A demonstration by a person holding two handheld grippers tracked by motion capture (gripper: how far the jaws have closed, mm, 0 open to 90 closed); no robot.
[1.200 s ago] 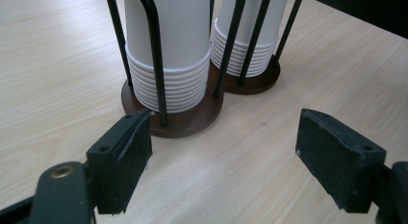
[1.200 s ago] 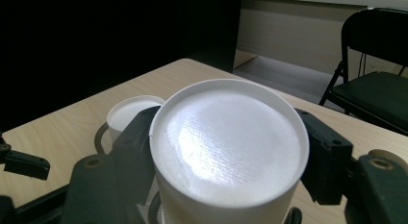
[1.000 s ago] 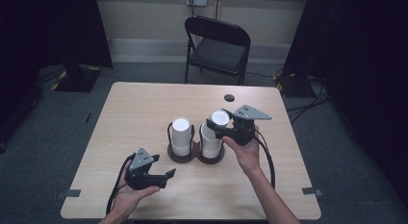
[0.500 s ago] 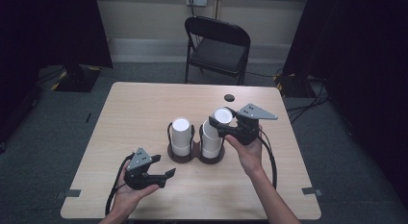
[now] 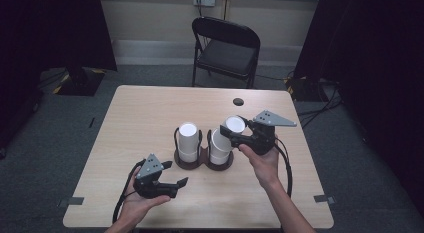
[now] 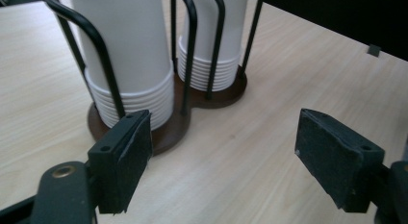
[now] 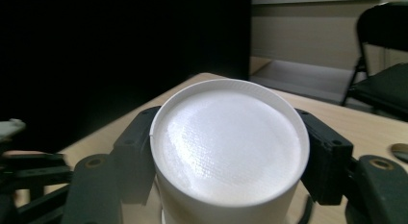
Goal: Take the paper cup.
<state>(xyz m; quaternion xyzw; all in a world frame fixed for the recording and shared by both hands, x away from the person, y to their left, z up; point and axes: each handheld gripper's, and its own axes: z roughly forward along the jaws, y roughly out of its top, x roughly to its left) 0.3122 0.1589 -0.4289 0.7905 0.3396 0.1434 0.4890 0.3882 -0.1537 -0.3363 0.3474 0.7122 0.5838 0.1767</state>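
Right tongs (image 5: 235, 133) clenched on the topmost white cup (image 5: 234, 125), base up, above the right-hand stack (image 5: 219, 148) in the wire cup holder (image 5: 202, 159). The cup's long axis tilts slightly off the stack's upright axis; judged, the next move must draw it up along that axis to clear the wires. Left tongs (image 5: 176, 173) released, jaws wide apart, resting low near the front edge of the tabletop (image 5: 140, 118), pointed at the holder; the left-hand stack (image 5: 188, 141) is nearer to them. Pale wood-grain surface; a folding chair (image 5: 225, 48) and dark curtains stand behind.
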